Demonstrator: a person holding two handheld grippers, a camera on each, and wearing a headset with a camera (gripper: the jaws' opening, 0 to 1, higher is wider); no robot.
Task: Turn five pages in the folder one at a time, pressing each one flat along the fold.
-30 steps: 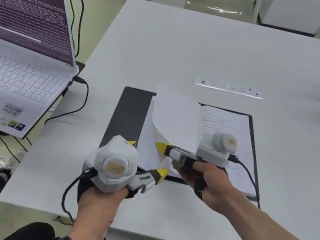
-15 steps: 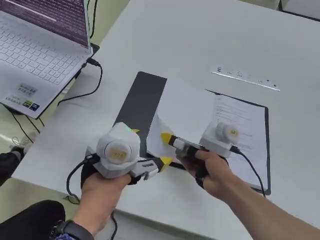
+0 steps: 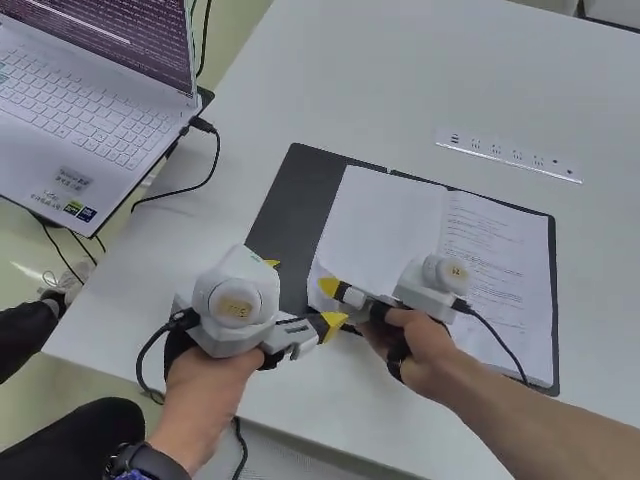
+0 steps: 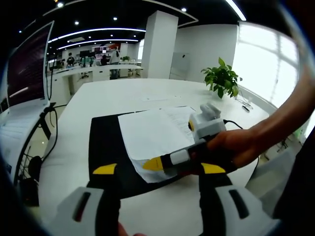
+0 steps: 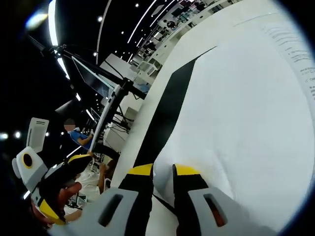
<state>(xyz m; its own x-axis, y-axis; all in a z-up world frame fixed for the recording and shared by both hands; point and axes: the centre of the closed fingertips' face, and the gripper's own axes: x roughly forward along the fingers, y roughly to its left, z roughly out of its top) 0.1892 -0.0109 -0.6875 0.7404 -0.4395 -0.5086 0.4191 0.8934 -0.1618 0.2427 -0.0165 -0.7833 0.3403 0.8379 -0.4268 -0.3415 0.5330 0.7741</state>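
The left gripper (image 3: 298, 293) sits in the left hand (image 3: 205, 385), low and close to the body, its jaws wide apart and holding nothing. The right hand (image 3: 415, 345) holds the right gripper (image 3: 330, 290) pointing across toward it, with the jaws closed on the edge of a page (image 5: 231, 113).

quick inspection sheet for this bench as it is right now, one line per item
Surface: white table, nothing spilled on it.
Job's things: black folder lies open; blank white page curves over the left side, not yet flat; printed page lies flat on the right.
Clutter: white laptop at the far left, screen on; white power strip beyond the folder.
Grippers: right gripper shut on the blank page's lower edge; left gripper open, holding nothing.
Cables: black laptop cable on the table; black gripper cable passes over the printed page.
Surroundings: open office, green potted plant.
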